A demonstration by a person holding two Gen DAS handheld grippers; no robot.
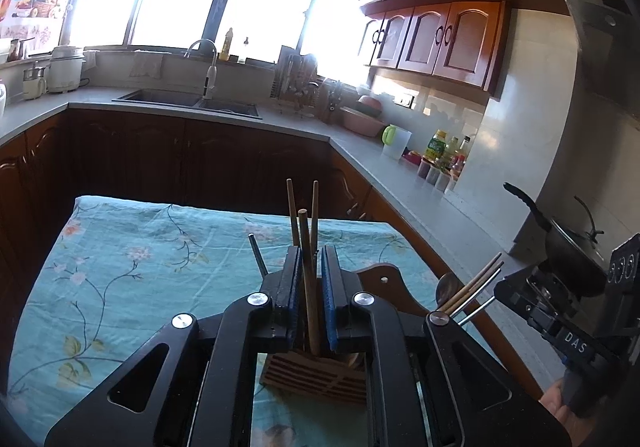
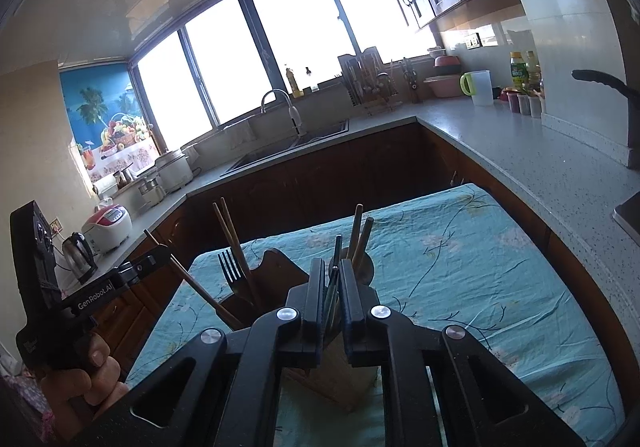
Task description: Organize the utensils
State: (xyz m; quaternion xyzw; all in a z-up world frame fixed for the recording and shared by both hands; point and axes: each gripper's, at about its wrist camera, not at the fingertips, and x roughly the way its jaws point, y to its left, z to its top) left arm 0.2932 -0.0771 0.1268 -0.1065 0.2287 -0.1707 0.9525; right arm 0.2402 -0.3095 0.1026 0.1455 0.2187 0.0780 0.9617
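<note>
Clearly, left gripper (image 2: 160,253) reads "GenRobot.AI"; right gripper (image 1: 500,287) reads "DAS".

Two wrist fisheyes, close above the utensil holder (image 1: 316,375) — both facing the window, sharing the teal-clothed table (image 2: 480,267).

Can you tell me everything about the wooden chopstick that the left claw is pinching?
The chopstick is a long, thin, round stick that looks like plain brown wood. It stands almost upright, leaning a little, with a blunt flat top. The left claw squeezes it between blue pads. Its lower end dips into a slatted wooden holder on the flowery teal tablecloth. Two more chopsticks stand just behind it.
</note>
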